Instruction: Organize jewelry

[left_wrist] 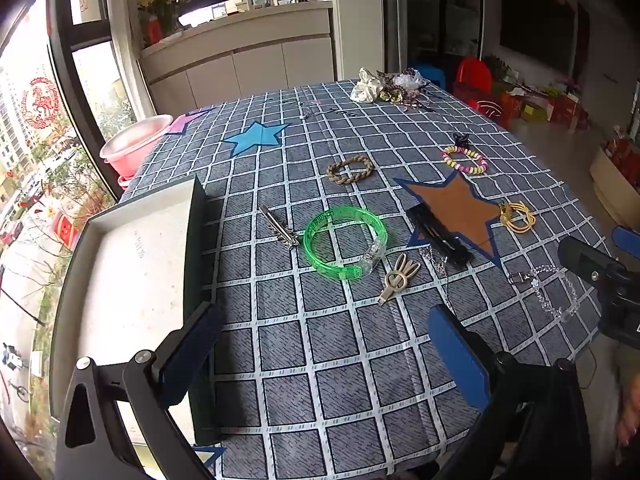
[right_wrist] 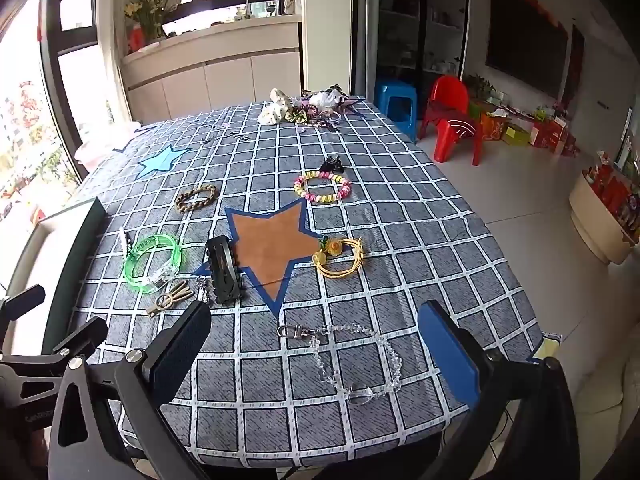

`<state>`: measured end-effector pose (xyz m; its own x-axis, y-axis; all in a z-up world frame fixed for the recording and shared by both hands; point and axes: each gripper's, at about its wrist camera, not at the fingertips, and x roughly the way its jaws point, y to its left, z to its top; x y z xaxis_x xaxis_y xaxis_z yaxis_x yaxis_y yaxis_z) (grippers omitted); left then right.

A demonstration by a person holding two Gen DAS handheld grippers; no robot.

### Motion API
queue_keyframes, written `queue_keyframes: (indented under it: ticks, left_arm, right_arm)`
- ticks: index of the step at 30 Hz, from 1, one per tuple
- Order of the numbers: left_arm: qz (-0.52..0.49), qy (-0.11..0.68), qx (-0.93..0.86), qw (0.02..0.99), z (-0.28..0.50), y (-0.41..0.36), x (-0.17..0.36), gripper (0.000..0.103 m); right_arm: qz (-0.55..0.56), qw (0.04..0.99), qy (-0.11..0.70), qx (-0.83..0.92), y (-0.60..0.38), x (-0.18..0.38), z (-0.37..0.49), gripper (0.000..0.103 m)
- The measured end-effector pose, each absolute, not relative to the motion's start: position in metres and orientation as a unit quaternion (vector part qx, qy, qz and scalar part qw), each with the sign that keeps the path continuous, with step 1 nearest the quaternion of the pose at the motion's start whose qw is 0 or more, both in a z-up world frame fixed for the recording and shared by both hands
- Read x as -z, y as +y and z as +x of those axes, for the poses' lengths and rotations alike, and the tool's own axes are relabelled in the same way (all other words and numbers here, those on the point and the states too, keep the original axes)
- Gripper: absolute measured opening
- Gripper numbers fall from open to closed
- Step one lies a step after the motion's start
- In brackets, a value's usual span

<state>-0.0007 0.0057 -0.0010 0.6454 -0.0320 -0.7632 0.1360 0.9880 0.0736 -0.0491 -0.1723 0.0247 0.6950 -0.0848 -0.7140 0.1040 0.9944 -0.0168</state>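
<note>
Your left hand-held gripper (left_wrist: 320,354) hangs over the near part of the table (left_wrist: 320,400) with its jaws spread wide and nothing between them; the checked cloth shows bare in the gap. Your right hand-held gripper (right_wrist: 316,350) is spread just as wide and tilts down toward a clear bead chain (right_wrist: 352,356), which lies flat on the cloth between the two fingers without touching either. Left of your left gripper sits a tray (left_wrist: 132,264) with a pale inside and a dark rim (nothing lies in it that you can see). The rest of the jewelry is scattered farther out: a green bangle (left_wrist: 345,243), a silver hair clip (left_wrist: 279,231) just left of it, a black clip (left_wrist: 440,236) at the edge of the brown star (left_wrist: 456,210), a yellow cord bracelet (right_wrist: 340,258), a braided tan ring (left_wrist: 350,168) and a pink-and-yellow bead bracelet (right_wrist: 322,187).
</note>
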Motion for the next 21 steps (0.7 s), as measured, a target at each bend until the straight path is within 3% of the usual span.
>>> queue_keyframes:
  ticks: [21]
  left_arm:
    - [0.062, 0.424, 0.037, 0.903, -0.001, 0.007, 0.004, 0.103]
  right_arm:
    - [0.015, 0.917, 0.395, 0.048, -0.195, -0.020, -0.033, 0.103]
